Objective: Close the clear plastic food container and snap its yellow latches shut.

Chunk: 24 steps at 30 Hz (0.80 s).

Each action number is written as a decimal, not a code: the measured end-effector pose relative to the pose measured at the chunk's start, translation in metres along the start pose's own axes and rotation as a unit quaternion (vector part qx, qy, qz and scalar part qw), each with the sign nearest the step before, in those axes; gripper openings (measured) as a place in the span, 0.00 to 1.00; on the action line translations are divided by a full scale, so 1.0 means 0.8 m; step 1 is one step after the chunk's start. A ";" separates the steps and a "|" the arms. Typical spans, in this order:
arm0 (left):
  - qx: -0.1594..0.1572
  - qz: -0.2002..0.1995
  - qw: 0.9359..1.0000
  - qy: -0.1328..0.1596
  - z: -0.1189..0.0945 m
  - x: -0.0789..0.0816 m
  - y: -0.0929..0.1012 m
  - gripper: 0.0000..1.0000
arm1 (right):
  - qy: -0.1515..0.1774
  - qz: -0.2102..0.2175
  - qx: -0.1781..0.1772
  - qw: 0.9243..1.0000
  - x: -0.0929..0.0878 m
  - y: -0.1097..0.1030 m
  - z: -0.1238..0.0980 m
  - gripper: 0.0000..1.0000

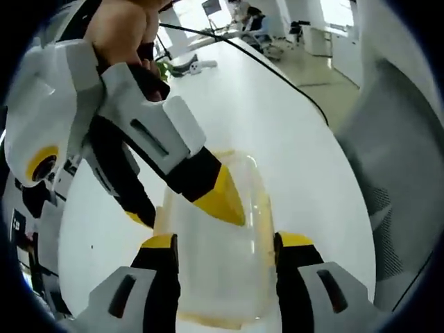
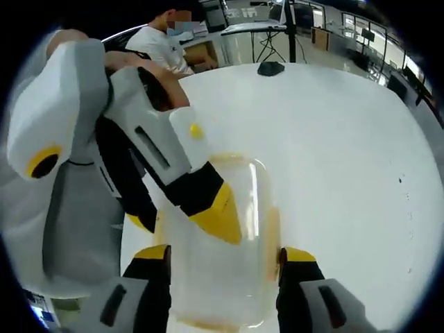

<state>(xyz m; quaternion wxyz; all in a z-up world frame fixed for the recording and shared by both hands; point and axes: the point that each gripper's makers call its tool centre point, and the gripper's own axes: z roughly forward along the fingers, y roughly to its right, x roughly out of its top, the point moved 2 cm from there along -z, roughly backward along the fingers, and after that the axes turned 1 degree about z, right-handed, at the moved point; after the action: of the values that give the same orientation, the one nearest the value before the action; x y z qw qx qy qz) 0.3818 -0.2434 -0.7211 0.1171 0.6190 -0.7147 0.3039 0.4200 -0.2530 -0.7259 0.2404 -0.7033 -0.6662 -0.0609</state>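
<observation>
Low in both frames sits the container (image 1: 222,243), clear with yellow edges, on the white table (image 1: 291,139). We have the left gripper (image 1: 225,253) spread wide, jaws flanking the container's sides without clamping, and the right gripper (image 2: 222,267) stands the same way, released around it. Each frame shows the other gripper reaching down from upper left, its yellow tip on the lid. We cannot tell whether the latches are snapped. Pressing off-centre could tip or skid the container on the slick table.
</observation>
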 end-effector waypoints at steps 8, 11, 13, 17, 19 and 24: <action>0.002 -0.002 1.000 -0.004 -0.001 -0.001 -0.001 0.52 | -0.019 0.014 0.022 0.999 0.000 0.005 0.001 0.51; 0.003 -0.001 1.000 -0.003 0.000 -0.001 -0.001 0.52 | -0.033 0.020 0.028 0.999 0.001 0.003 0.004 0.51; 0.007 -0.001 1.000 -0.003 0.001 -0.001 -0.001 0.52 | -0.041 0.022 0.032 0.998 0.002 0.003 0.004 0.51; 0.009 0.003 1.000 0.001 0.002 -0.003 0.002 0.52 | -0.062 0.024 0.039 0.997 0.003 0.001 0.006 0.50; 0.012 0.004 1.000 -0.001 0.003 -0.003 0.003 0.52 | -0.049 0.030 0.036 0.998 0.000 0.001 0.004 0.50; 0.042 0.007 0.999 -0.015 0.007 -0.002 0.008 0.50 | -0.042 0.027 0.027 0.998 0.001 -0.001 0.005 0.51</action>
<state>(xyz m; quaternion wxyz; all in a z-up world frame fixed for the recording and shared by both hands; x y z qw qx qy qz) 0.3770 -0.2453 -0.7282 0.0780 0.6229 -0.7074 0.3248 0.4188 -0.2505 -0.7285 0.2328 -0.7165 -0.6576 -0.0070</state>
